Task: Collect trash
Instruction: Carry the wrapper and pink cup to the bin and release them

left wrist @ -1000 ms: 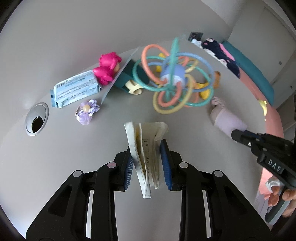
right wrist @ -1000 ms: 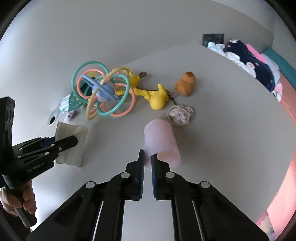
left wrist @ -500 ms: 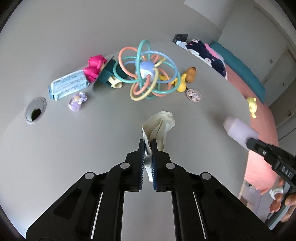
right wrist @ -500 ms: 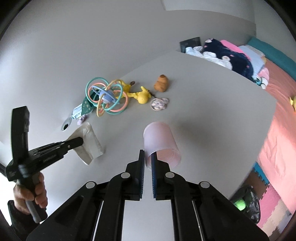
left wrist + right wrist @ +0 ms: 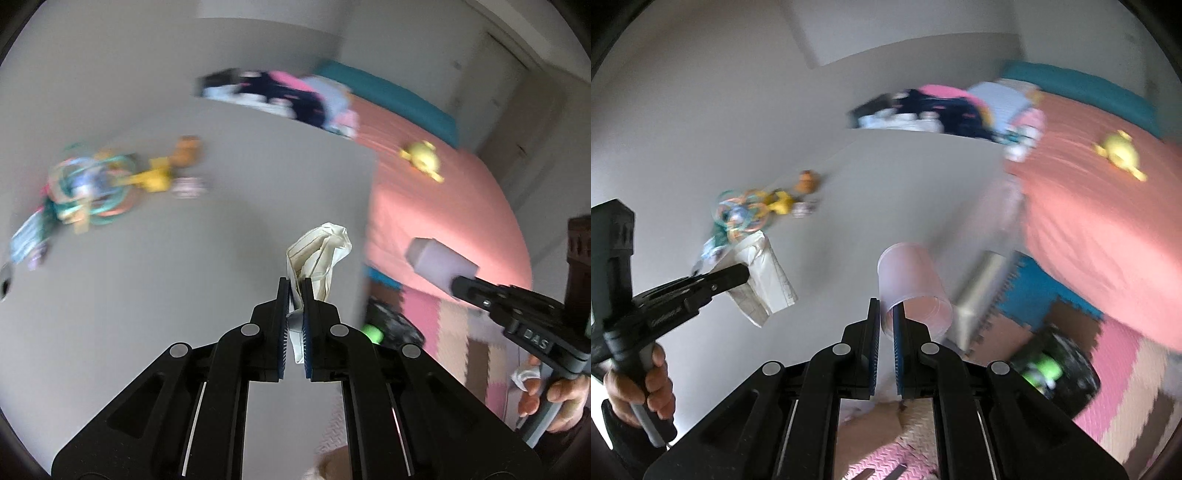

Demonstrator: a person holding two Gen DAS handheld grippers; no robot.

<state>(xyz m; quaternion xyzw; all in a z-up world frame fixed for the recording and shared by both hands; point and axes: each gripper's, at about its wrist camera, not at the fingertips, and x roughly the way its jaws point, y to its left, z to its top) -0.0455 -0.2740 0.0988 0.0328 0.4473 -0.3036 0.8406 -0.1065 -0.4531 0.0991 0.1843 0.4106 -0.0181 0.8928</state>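
R tool marked "DAS" – pink cup

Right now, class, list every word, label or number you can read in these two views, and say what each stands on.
"DAS": embossed on the right gripper body.
Embossed lettering on the left gripper body: too blurred to read.
Faint lines on the crumpled paper: unreadable.
Blue packet among the toys: print blurred.

Cream lined paper showing up against the grey table, cup looking frosted pink, bedspread glowing salmon, floor mat showing pink, blue, brown tiles.
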